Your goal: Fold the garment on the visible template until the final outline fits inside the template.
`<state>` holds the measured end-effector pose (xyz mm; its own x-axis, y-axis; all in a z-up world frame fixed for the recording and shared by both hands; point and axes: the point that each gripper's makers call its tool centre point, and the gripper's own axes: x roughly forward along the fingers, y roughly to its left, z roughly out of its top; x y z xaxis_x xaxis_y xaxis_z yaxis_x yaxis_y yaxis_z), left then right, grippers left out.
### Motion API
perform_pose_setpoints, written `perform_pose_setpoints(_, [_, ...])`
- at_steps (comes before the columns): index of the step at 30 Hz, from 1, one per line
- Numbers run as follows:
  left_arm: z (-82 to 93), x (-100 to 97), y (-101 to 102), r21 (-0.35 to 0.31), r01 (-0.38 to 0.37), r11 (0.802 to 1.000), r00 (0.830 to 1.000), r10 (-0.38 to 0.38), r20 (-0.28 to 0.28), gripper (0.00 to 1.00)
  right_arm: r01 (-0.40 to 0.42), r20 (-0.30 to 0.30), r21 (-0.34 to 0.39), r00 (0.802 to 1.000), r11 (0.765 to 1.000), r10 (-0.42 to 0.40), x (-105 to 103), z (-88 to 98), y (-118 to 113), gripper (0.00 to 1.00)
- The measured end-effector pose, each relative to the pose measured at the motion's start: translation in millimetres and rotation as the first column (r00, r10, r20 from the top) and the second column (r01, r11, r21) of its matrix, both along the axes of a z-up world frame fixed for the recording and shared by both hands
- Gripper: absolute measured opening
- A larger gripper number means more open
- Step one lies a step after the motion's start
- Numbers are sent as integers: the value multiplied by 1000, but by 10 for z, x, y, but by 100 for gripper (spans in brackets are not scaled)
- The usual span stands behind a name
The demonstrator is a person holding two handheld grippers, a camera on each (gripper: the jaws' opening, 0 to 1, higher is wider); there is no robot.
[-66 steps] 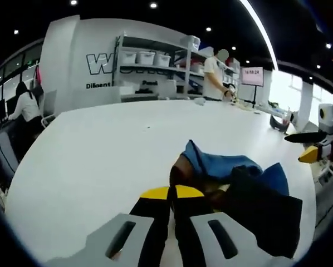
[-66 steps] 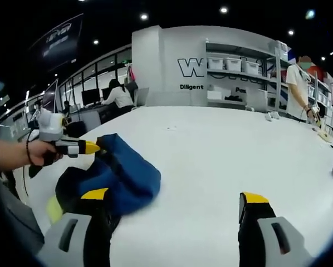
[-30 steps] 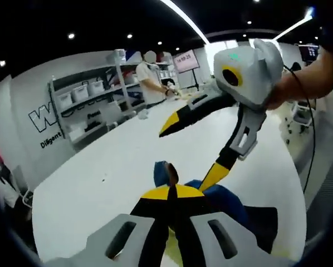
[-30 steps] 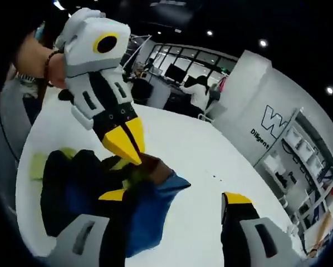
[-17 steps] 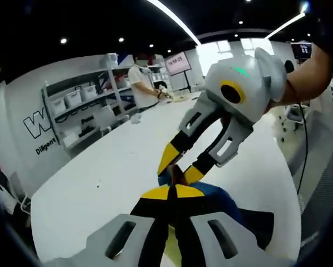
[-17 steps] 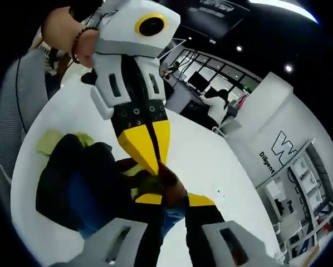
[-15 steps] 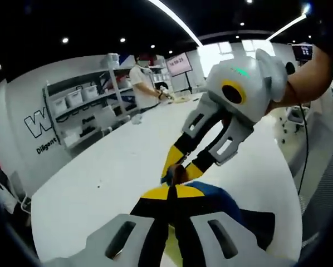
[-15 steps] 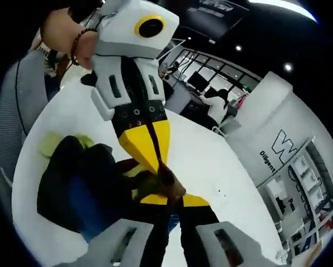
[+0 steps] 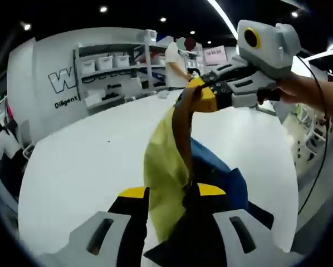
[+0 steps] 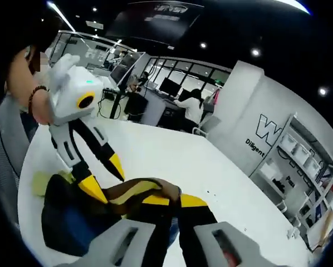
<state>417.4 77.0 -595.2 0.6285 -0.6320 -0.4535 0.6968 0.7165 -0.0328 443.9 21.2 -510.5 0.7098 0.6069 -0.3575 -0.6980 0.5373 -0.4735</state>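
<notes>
Right gripper clamped on garment edge, fabric trailing toward nine o'clock, left gripper spread wide astride the cloth, white table beneath

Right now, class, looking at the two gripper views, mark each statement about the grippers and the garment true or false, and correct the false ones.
1. The right gripper is shut on the garment. True.
2. The left gripper is shut tight. False: its jaws stand apart with cloth lying between them.
3. The garment lies flat on the white table. False: one edge is lifted and stretched up from the table.
4. The garment shows yellow, blue and black cloth. True.
5. The shelves by the wall stand bare. False: white bins sit on them.
</notes>
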Motion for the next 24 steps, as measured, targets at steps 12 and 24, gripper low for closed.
perform_pose_setpoints(12, [-205,-86,-143,-70,36,997,995,-42,-88,3,20,-18,79,1000,997,-18,-23,70,-54,0])
perform_pose_setpoints(24, [147,18,189,-119,-51,992,998,47,-38,0,119,-84,188,991,975,-105,4,41,-317,0])
